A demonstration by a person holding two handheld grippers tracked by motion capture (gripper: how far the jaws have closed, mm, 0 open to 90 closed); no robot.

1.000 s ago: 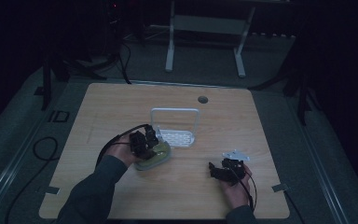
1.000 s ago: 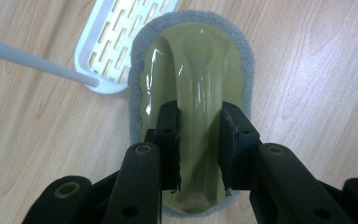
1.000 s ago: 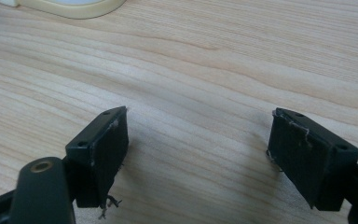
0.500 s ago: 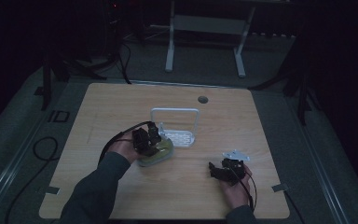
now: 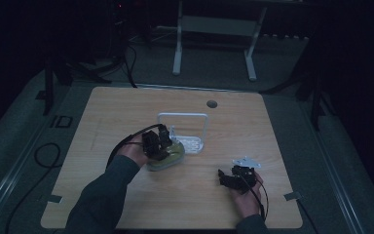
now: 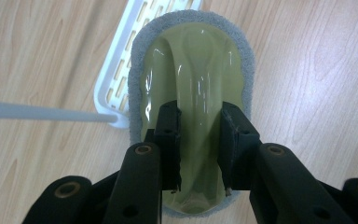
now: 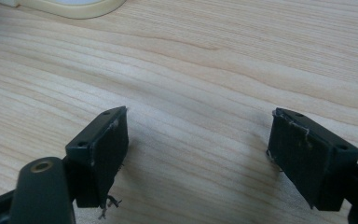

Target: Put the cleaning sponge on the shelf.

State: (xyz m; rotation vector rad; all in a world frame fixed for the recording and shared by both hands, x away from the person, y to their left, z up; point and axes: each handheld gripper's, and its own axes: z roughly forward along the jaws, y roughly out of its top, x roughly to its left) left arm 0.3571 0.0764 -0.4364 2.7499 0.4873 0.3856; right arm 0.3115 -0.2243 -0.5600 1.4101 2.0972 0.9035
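While we look along the left hand-held gripper (image 6: 199, 140), its two black jaws pinch the raised middle ridge of the scrubber (image 6: 193, 84), an olive-green glossy plastic grip body with a grey abrasive pad forming a rim around its base. Jaw pads sit on either side of the ridge, touching it. The scrubber lies pad-down on the desk (image 6: 317, 70), its far end just beside the corner of the white rack (image 6: 116, 65), a slotted plastic tray with a thin white bar crossing in from the left of the left gripper view.

From the high view we see the left hand-held gripper (image 5: 157, 142) left of the desk's centre, on top of the scrubber (image 5: 171, 157), with the white rack (image 5: 191, 141) touching or just beside it on the far side; we can't tell which. The rack's hoop handle stands upright.

Right hand-held gripper (image 5: 231, 178) sits near the desk's front right, well apart from the scrubber. In the right gripper view its jaws are spread wide with nothing between them (image 7: 196, 154), just bare wood grain of the desk (image 7: 223, 60) underneath. A pale curved edge shows at the top left of that view; we can't tell what it is.
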